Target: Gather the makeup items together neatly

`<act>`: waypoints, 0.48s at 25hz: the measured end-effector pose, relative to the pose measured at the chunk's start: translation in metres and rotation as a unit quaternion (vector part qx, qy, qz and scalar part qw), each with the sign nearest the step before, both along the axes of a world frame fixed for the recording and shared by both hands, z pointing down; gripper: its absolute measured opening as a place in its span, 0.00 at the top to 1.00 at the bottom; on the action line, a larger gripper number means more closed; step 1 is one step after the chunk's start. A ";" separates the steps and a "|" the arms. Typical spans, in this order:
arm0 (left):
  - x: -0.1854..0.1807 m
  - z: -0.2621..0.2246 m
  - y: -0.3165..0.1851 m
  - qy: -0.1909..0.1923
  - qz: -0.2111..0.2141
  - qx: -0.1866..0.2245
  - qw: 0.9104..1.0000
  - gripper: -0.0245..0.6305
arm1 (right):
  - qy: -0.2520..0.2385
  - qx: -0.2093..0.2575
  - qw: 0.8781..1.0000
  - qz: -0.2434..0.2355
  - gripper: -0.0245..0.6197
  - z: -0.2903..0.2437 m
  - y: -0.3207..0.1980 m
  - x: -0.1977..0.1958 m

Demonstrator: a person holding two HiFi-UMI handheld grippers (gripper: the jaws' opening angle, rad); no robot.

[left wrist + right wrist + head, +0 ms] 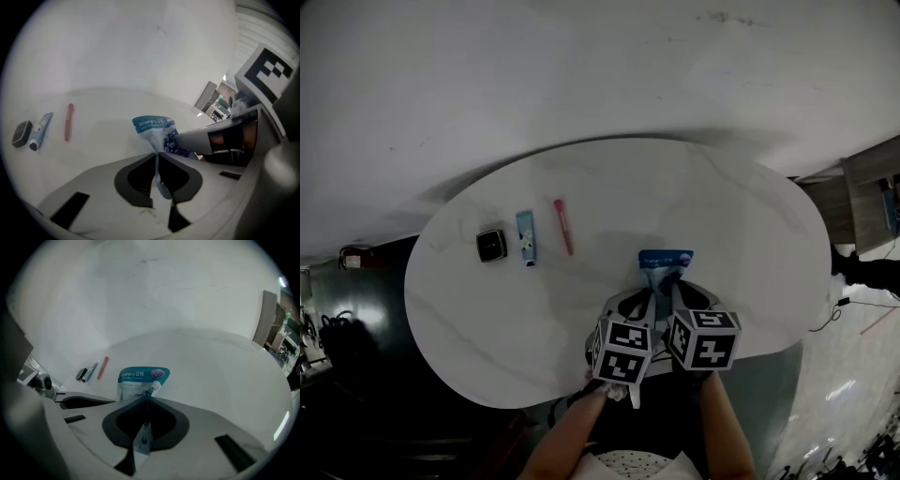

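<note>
A blue and white blueberry sachet (664,263) hangs just over the white oval table (741,216), near its front edge. My left gripper (156,157) is shut on the sachet (154,133) at its lower left edge. Close beside it, my right gripper (148,398) pinches the same sachet (139,380) at its lower right edge. In the head view the two grippers (654,292) (677,281) stand side by side under the sachet. Far left on the table lie a black compact (491,245), a pale blue tube (526,236) and a red stick (563,226) in a row.
A dark cabinet or floor area (337,309) lies past the table's left edge. At the right stand wooden furniture (862,192) and cables on the floor. The person's forearms (581,441) reach in from the bottom.
</note>
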State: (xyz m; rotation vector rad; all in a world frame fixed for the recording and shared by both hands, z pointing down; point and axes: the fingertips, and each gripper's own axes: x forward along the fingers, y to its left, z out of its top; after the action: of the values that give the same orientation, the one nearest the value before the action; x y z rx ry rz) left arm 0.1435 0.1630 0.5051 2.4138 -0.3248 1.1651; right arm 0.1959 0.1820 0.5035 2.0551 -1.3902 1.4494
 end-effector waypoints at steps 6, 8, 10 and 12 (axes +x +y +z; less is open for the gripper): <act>0.001 -0.019 -0.039 0.017 -0.050 -0.002 0.999 0.89 | -0.008 0.014 1.000 -0.012 0.91 -0.015 -0.036 0.005; 0.003 -0.024 -0.052 0.021 -0.061 0.006 0.998 0.89 | -0.003 0.019 1.000 -0.020 0.91 -0.022 -0.050 0.007; 0.003 -0.029 -0.063 0.026 -0.073 0.012 0.997 0.89 | 0.000 0.023 0.999 -0.029 0.92 -0.027 -0.063 0.008; 0.004 -0.032 -0.073 0.029 -0.083 0.016 0.996 0.89 | 0.002 0.026 0.999 -0.039 0.92 -0.030 -0.075 0.009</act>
State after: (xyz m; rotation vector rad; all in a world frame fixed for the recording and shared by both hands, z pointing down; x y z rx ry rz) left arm 0.1470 0.0896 0.4735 2.3911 -0.5178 1.0232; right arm 0.2049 0.1072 0.4738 2.0102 -1.5041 1.3921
